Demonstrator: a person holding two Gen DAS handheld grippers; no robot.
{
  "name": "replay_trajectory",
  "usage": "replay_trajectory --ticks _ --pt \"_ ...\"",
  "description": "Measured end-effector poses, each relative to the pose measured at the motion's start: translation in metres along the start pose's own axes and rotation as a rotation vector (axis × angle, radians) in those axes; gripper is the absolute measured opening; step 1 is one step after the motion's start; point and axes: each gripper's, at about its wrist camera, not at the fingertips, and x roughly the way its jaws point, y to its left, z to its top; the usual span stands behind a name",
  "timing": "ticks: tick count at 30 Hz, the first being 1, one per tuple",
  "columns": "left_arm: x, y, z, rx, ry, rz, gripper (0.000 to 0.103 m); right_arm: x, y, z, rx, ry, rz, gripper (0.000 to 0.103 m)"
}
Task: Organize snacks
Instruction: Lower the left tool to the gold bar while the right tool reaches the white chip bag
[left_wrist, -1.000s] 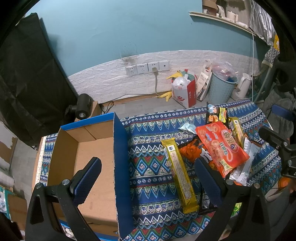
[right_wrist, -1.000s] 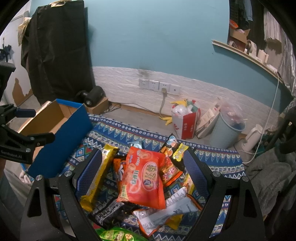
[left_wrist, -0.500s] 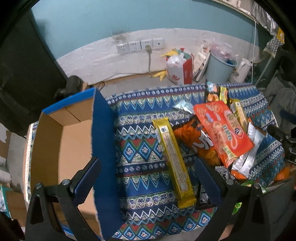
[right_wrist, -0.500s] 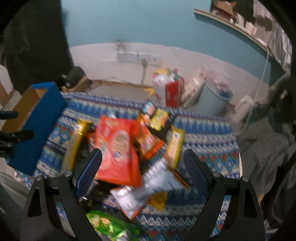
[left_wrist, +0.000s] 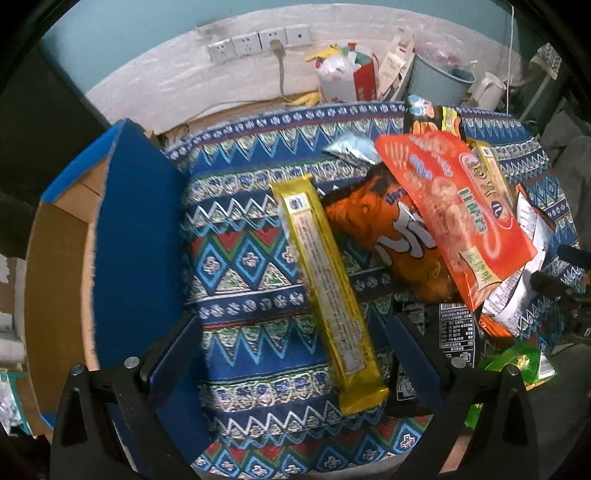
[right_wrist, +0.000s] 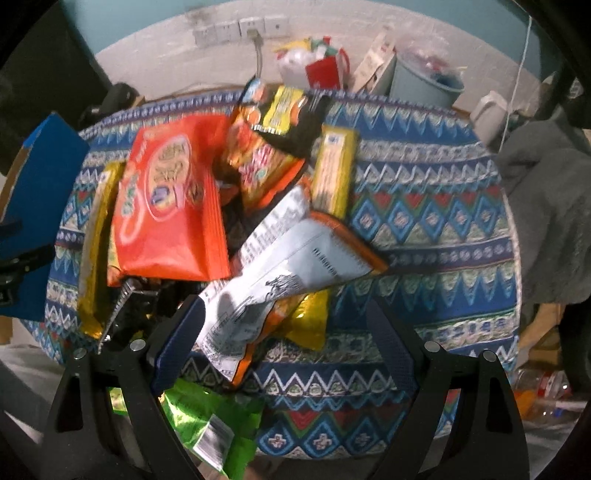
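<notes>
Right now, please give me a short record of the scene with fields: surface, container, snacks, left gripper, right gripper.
surface: patterned cloth
container: cardboard box with blue outside, open, at the cloth's left edge
snacks: long gold packet lying apart; red-orange bag on top of the pile
left gripper: open, above the gold packet's near end
right gripper: open, over white packet

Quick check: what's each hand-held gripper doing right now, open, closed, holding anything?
Left hand-held gripper: open, holding nothing.
Right hand-held gripper: open, holding nothing.
</notes>
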Motion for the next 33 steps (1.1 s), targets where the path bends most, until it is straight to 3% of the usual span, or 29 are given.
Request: replay_trajectory --ticks 8,14,17,18,20,21,23,24,26,28,33 --pt "0.035 0.003 0.009 -0.07 0.075 -0.018 0.101 0.033 0.02 0.015 -0.032 0.045 -0.021 0.088" --pt "0.051 0.001 0.019 -0.067 0.081 -0.009 0.101 0.055 0.028 0.024 -0.055 0.055 -0.063 0.087" --pt "0.061 -0.002 0.023 -0.065 0.1 -0.011 0.101 0.06 0.028 0.025 -0.079 0.046 -0.079 0.074" --pt "0.063 -0.003 0.024 -0.063 0.104 -0.009 0.101 0.059 0.029 0.026 -0.093 0.036 -0.093 0.065" --pt "0.068 -0.004 0.025 -0.064 0.109 -0.014 0.101 0.057 0.028 0.027 -0.111 0.021 -0.108 0.055" --pt "0.071 -0.005 0.025 -0.064 0.109 -0.023 0.099 0.056 0.026 0.027 -0.112 0.019 -0.105 0.051" --pt "0.077 -0.006 0.025 -0.057 0.118 -0.033 0.08 0.051 0.019 0.027 -0.098 0.012 -0.091 0.047" --pt "0.081 -0.007 0.025 -0.053 0.125 -0.034 0.066 0.05 0.016 0.028 -0.09 0.009 -0.087 0.046" --pt "0.083 -0.009 0.025 -0.033 0.116 -0.035 0.06 0.045 0.008 0.028 -0.077 0.0 -0.081 0.04" --pt "0.084 -0.009 0.023 -0.03 0.119 -0.07 0.039 0.039 0.001 0.029 -0.066 -0.017 -0.081 0.039" --pt "0.075 -0.01 0.018 -0.024 0.093 -0.073 0.031 0.025 -0.008 0.03 -0.046 -0.051 -0.084 0.032"
